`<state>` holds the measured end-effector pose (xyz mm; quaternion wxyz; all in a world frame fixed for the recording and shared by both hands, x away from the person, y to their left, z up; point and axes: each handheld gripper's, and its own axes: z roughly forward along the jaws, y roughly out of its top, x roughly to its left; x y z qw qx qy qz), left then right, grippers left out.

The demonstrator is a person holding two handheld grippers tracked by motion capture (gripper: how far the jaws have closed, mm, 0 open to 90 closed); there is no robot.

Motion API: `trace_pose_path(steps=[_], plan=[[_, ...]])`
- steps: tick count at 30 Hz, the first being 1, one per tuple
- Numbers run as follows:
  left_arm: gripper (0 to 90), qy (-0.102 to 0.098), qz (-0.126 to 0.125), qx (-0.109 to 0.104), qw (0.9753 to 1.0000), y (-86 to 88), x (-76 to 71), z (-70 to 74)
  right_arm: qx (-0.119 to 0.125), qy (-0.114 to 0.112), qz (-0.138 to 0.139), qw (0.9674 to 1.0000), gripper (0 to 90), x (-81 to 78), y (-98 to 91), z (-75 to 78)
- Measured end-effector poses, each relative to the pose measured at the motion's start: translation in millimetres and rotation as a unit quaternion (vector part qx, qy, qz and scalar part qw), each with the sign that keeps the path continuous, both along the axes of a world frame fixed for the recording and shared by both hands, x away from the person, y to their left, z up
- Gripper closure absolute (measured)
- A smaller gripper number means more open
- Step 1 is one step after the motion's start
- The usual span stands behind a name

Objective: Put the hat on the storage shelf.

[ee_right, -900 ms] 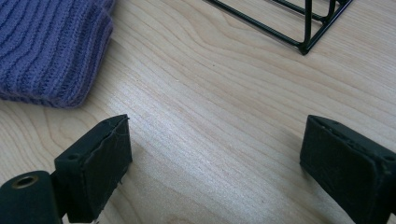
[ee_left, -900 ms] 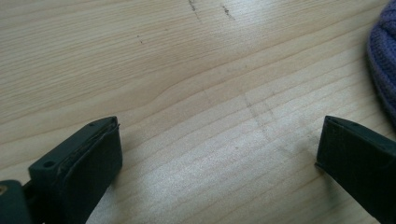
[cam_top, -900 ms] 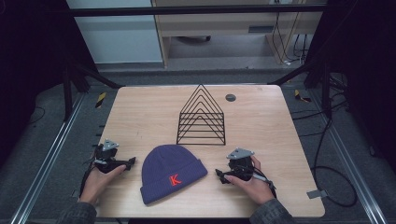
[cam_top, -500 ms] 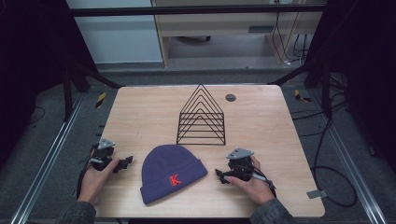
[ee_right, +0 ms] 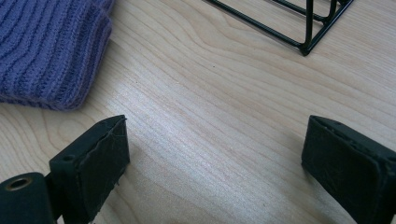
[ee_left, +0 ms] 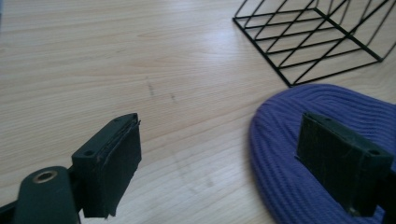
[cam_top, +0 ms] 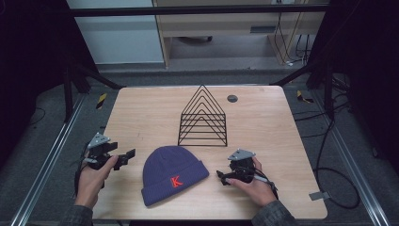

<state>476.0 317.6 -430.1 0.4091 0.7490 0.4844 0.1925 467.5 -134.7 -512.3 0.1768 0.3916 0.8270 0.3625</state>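
A purple hat lies flat on the counter, near the rack. Left gripper and right gripper flank it, fingers wide apart and empty. Likely an approach step; next, each closes on a hat edge.

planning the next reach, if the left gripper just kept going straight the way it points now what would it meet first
Most likely the purple beanie. The left gripper is open and low over the table, one jaw already before the beanie's rounded edge. Bare wood lies between the jaws, with the black wire rack farther on; depth is hard to judge.
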Motion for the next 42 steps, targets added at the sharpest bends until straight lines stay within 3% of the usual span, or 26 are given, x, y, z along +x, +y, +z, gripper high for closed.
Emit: trace_pose_path(steps=[5, 11, 19, 24, 29, 35, 40, 42], plan=[[14.7, 0.044, -0.023, 0.045, 0.9977, -27.1, 12.9, 7.7, -0.001, 0.000, 0.002, 1.0000, 7.3, 0.4, 0.3, -0.1], [19.1, 0.086, -0.049, 0.093, 0.9907, -55.9, 27.8, 0.8, 0.001, 0.002, 0.000, 1.0000, 7.1, 0.3, 1.0, 0.0], [30.1, 0.141, -0.064, 0.115, 0.9812, -78.8, 43.7, -21.5, -0.002, 0.000, 0.002, 1.0000, 7.0, 0.6, 1.3, 0.0], [37.7, 0.161, -0.065, 0.124, 0.9769, -83.0, 51.8, -29.0, -0.002, 0.002, 0.003, 1.0000, 7.0, 0.4, 1.5, 0.2], [41.6, 0.168, -0.071, 0.130, 0.9747, -86.3, 54.6, -34.1, -0.001, 0.002, 0.006, 1.0000, 7.0, 0.1, 2.4, 0.1], [47.7, 0.171, -0.071, 0.131, 0.9739, -89.8, 56.8, -37.3, -0.001, 0.002, 0.007, 1.0000, 6.9, -0.3, 3.3, 0.1], [56.9, 0.181, -0.079, 0.128, 0.9719, -90.4, 57.3, -38.4, -0.001, 0.002, 0.008, 1.0000, 6.9, -0.3, 3.3, 0.0], [61.6, 0.181, -0.079, 0.126, 0.9721, -90.8, 56.8, -38.8, -0.002, 0.002, 0.007, 1.0000, 7.0, -0.4, 3.4, 0.2]])
